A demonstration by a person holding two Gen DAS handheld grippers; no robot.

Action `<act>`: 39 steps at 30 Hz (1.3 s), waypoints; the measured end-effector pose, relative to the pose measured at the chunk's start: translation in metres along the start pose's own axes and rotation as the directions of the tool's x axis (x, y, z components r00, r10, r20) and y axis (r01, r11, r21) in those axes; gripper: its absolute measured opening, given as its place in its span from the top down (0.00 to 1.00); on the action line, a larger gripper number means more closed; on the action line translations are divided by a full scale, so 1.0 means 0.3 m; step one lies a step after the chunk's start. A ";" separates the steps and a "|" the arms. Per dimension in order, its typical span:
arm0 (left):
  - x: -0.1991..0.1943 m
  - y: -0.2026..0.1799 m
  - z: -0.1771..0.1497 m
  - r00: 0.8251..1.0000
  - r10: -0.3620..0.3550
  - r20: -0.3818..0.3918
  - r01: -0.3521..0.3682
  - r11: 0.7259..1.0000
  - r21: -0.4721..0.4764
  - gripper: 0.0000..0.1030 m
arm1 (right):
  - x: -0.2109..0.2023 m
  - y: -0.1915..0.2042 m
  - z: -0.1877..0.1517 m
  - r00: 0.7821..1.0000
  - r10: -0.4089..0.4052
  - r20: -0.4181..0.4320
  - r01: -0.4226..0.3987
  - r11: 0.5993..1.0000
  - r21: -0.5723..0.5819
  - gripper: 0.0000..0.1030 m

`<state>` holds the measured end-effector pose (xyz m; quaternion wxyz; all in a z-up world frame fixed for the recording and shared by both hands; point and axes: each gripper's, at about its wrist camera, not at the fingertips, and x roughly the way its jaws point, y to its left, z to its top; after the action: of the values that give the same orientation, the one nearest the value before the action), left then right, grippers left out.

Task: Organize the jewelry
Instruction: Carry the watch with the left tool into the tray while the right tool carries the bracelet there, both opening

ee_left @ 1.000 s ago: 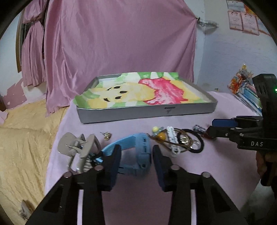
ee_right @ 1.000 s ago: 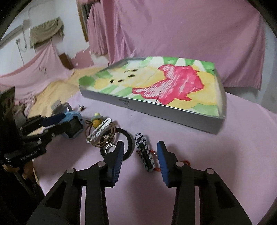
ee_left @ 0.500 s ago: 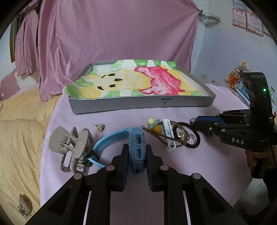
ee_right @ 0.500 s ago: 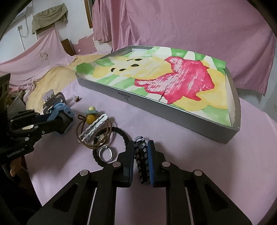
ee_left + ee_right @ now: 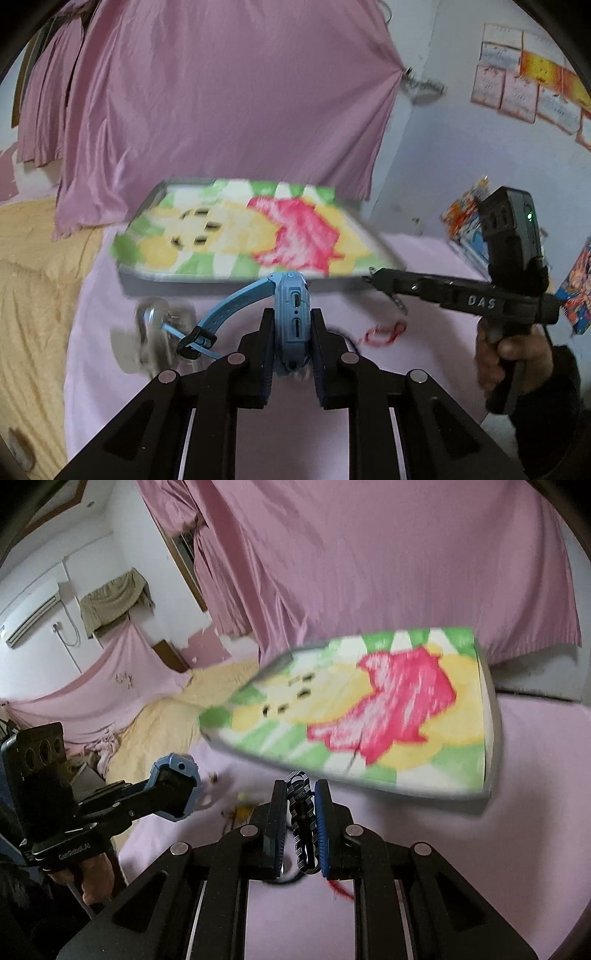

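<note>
- Both jaws clenched: left gripper grasps the blue watch, right gripper the striped clip.
- Carrying step; next, release both inside the tray.

Tray at the back of the bench, curtain behind it. Watch between the fingers of the left hand-held gripper, in front of the tray. Hair claw left of the watch. Right hand-held gripper to the right, closed around a striped clip, before the tray. Bed left of the bench.
</note>
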<state>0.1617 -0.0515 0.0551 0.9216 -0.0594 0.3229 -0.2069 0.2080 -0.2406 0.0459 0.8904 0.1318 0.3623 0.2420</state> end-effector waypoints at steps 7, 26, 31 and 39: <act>0.071 0.045 0.143 0.995 -0.102 0.015 0.103 0.993 -0.055 0.84 | 0.089 0.002 0.131 0.999 -0.046 0.011 0.046 0.998 -0.034 0.87; 0.408 0.127 0.229 0.979 -0.070 -0.191 0.047 0.991 -0.121 0.84 | 0.279 -0.126 0.140 0.981 -0.164 -0.104 0.162 0.986 -0.027 0.87; 0.416 0.120 0.219 0.977 -0.041 -0.208 0.020 0.995 -0.102 0.84 | 0.294 -0.139 0.131 0.976 -0.180 -0.120 0.179 0.984 -0.023 0.87; 0.422 0.111 0.191 0.973 -0.002 -0.232 -0.014 0.997 -0.070 0.81 | 0.296 -0.151 0.110 0.972 -0.191 -0.139 0.192 0.981 -0.003 0.75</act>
<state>0.2979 -0.0756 0.0198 0.8755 -0.0668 0.4358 -0.1979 0.3018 -0.2341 -0.0010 0.8817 0.0838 0.4353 0.1616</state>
